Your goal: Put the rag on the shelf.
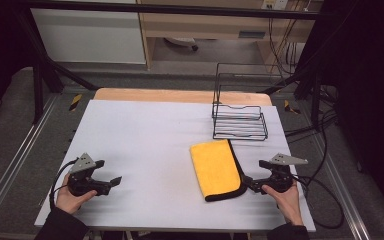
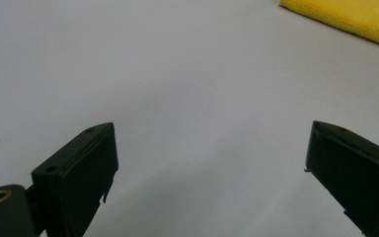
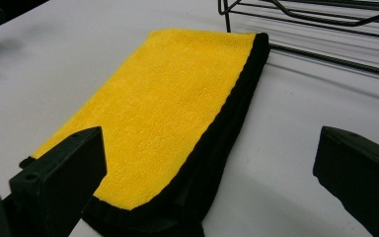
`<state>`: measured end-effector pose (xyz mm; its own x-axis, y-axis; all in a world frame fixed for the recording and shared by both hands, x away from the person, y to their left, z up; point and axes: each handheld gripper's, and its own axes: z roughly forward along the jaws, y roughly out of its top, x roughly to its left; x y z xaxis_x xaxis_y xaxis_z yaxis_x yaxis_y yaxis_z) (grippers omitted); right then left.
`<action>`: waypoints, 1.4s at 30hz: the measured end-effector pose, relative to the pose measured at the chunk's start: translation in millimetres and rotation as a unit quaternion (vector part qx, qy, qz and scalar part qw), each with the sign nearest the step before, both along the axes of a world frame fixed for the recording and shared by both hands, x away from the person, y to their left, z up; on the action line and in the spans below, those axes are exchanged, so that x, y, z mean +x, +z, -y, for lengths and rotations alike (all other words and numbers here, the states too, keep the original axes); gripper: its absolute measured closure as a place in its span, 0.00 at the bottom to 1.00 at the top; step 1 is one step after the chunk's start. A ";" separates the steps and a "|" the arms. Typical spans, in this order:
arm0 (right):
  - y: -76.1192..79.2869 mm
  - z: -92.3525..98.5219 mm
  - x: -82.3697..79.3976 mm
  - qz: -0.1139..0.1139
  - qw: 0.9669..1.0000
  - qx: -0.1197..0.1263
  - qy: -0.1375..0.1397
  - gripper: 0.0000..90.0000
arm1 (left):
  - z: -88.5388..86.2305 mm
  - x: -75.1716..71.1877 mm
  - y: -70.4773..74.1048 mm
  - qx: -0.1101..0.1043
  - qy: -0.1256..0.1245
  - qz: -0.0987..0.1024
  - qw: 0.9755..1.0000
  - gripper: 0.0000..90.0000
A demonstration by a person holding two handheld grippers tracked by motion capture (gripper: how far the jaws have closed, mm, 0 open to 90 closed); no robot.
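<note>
Left gripper (image 1: 111,183) low over bare worktop (image 1: 145,135), held in left hand (image 1: 70,197), fingers apart. Right gripper (image 1: 248,183) in right hand (image 1: 285,197), fingers apart, just beside folded yellow cloth (image 1: 216,167) at its black-edged near corner. Farther back, black wire rack (image 1: 240,122) near cloth's far edge.

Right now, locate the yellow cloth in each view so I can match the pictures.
High view: the yellow cloth lies right of centre, before the wire rack.
Left gripper view: a corner at the top right edge.
Right gripper view: centre, running up toward the rack.
Shared landmark: the cloth's black edge on the white table.
</note>
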<state>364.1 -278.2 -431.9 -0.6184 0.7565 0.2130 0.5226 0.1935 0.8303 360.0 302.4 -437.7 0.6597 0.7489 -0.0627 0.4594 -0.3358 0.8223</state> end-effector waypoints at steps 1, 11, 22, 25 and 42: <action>0.2 0.1 -0.3 -0.001 1.000 0.000 0.000 0.00 | 0.0 0.2 -0.1 0.000 0.001 0.000 1.000 0.06; 2.0 -4.2 -1.7 -0.001 1.000 -0.001 -0.004 0.00 | -0.1 -0.2 -0.1 0.002 0.004 0.000 1.000 0.06; 8.2 -30.7 -5.7 0.003 1.000 -0.023 0.008 0.01 | -1.1 -1.6 -0.1 0.007 0.006 0.001 1.000 0.06; 10.0 -43.1 -7.3 0.006 0.999 -0.029 0.020 0.01 | -1.4 -1.8 0.0 0.007 0.007 0.002 1.000 0.06; 3.7 -115.4 -22.4 -0.013 0.995 -0.065 0.070 0.19 | -1.0 -2.9 0.8 0.011 0.014 0.005 1.000 0.07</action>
